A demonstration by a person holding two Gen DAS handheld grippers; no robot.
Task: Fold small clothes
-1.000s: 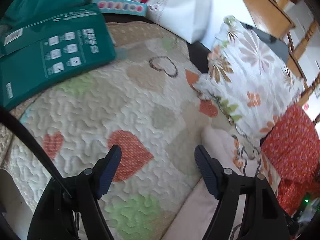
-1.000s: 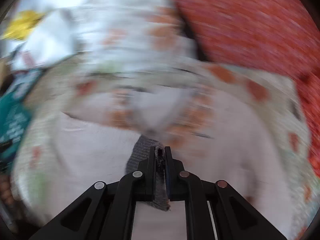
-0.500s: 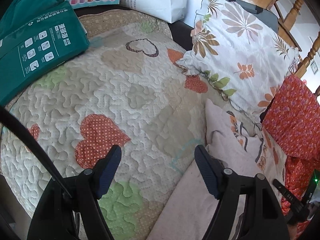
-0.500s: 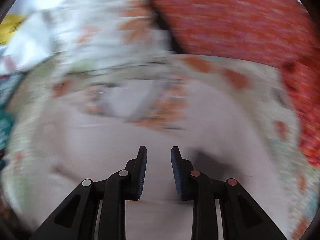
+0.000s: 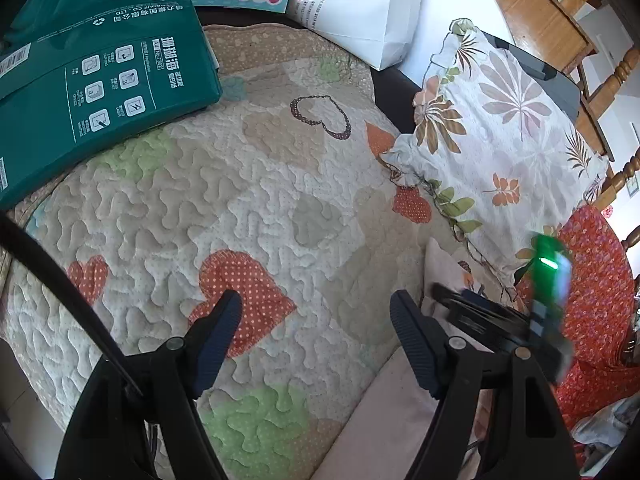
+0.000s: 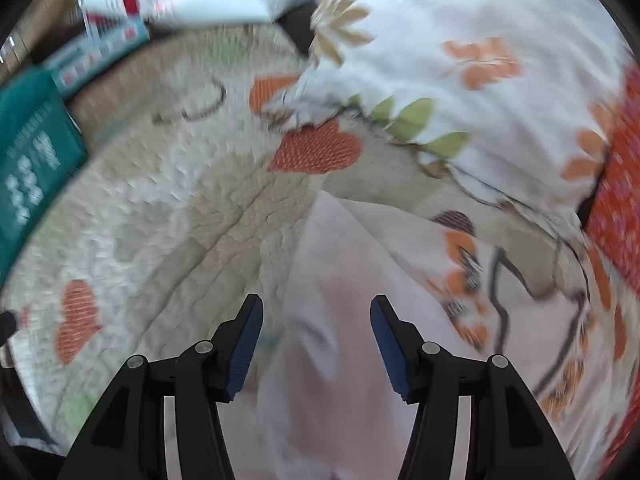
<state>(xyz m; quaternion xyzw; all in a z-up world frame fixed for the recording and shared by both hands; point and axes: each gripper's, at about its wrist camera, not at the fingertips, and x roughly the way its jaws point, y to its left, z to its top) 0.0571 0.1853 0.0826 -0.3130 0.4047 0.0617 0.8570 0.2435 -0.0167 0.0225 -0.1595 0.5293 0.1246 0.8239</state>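
Observation:
A pale pink garment point(image 6: 352, 264) with orange and brown print lies on the quilted heart-pattern bedspread point(image 6: 180, 200). My right gripper point(image 6: 316, 340) hovers over the garment's left edge; its jaws are opening and nothing is pinched between them. In the left wrist view the same pink garment point(image 5: 380, 420) shows at the lower right. My left gripper point(image 5: 316, 336) stands open above the bedspread point(image 5: 240, 200), nothing between its fingers. The right gripper's blurred body point(image 5: 520, 312) shows at the right of that view.
A green box point(image 5: 100, 84) sits on the bedspread at the far left, a white printed bag point(image 5: 360, 4) behind it. A floral pillow point(image 5: 500, 140) and a red patterned cloth point(image 5: 596, 300) lie to the right. Wooden chair posts point(image 5: 616, 76) stand beyond.
My right gripper let go of a grey fabric edge, opened, and swung left over the pink garment's edge. It now shows in the left wrist view. The left gripper stayed open.

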